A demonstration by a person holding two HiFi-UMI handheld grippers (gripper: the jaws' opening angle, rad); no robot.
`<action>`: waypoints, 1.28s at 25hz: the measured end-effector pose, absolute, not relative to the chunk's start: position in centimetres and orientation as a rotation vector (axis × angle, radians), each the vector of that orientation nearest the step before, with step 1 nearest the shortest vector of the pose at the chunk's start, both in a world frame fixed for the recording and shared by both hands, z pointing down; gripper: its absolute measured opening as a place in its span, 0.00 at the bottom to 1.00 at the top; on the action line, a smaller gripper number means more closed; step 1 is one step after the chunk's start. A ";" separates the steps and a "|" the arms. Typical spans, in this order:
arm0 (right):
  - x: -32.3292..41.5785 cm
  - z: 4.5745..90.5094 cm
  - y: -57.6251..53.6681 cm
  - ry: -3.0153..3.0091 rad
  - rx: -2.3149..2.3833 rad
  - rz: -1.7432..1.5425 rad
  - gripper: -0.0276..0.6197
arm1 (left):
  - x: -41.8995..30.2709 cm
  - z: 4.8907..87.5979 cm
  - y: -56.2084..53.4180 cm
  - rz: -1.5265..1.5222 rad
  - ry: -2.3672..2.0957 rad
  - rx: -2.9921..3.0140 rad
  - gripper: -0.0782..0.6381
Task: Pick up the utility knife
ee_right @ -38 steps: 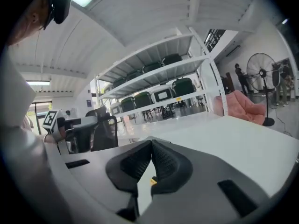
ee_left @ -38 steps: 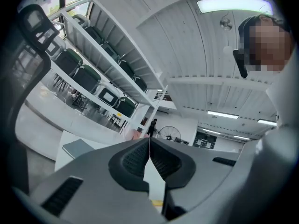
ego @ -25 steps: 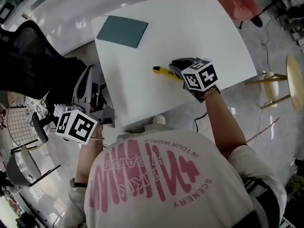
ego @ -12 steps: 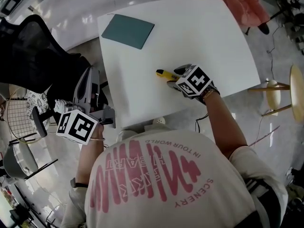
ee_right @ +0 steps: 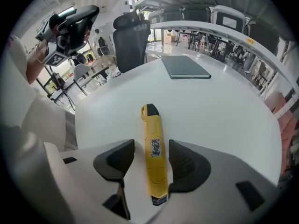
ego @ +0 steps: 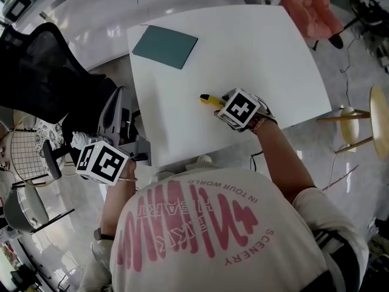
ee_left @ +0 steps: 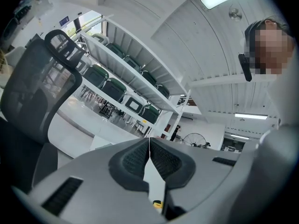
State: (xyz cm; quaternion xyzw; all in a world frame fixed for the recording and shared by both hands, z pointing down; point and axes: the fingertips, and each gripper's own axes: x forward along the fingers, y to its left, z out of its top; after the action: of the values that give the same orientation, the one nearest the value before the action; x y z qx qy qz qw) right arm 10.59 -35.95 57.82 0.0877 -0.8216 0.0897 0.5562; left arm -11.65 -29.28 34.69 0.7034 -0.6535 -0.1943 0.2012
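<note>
White short-sleeved T-shirt (ego: 292,218), large pinkish-red lettering (ego: 182,224).

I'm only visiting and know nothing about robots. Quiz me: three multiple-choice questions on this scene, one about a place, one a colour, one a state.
1. Where does the utility knife lie? A) in a drawer B) on the white table, between the jaws of the right gripper C) in a box
2. The knife's body colour? A) red B) green C) yellow
3. The left gripper is: A) shut, empty B) wide open C) gripping the knife
Answers: B, it lies between jaws that have just opened wide, then closed slightly; C, yellow with a black tip; A, its pads meet with nothing between.
</note>
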 end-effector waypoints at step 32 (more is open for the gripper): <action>10.2 57.5 -36.2 -1.852 0.353 0.339 0.24 | -13.8 34.6 -27.9 -0.548 -1.780 1.994 0.14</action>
State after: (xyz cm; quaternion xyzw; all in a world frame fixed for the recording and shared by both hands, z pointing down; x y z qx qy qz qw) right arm 10.24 -36.24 57.50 0.1509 -0.7907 0.1448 0.5754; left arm -13.78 -27.92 34.61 0.7153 -0.6385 -0.1965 0.2050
